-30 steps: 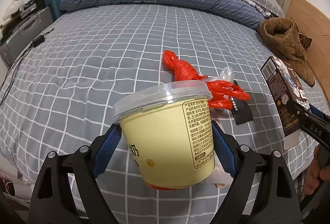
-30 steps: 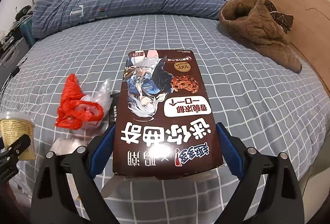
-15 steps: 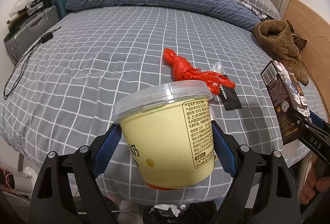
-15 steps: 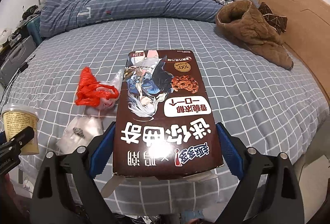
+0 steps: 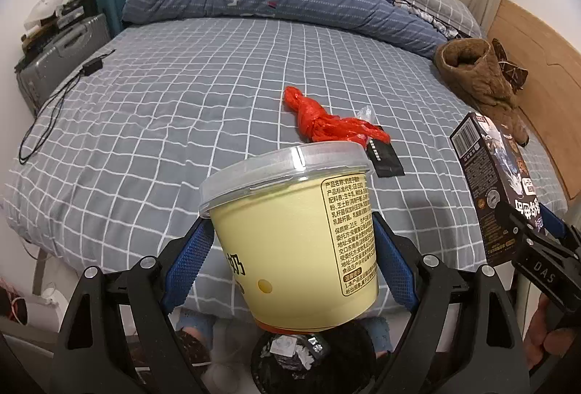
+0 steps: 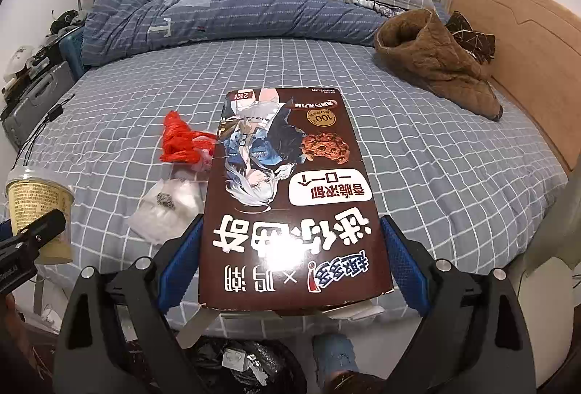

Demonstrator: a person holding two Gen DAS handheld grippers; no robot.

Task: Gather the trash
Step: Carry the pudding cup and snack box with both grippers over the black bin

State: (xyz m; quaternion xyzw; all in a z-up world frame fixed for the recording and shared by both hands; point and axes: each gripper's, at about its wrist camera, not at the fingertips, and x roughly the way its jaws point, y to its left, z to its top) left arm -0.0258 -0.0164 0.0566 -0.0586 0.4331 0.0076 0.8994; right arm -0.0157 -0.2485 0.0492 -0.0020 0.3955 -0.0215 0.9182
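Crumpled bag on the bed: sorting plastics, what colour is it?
Bright red, best seen from the left wrist view.

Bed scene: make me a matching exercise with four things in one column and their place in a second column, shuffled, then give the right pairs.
Things:
1. yellow cup
2. cookie box
3. red plastic bag
4. brown coat

Places:
A. lying on the checked sheet, mid-bed
B. clamped in the left hand-held gripper
C. heaped on the bed by the wooden headboard
D. clamped in the right hand-held gripper

Pairs: 1-B, 2-D, 3-A, 4-C
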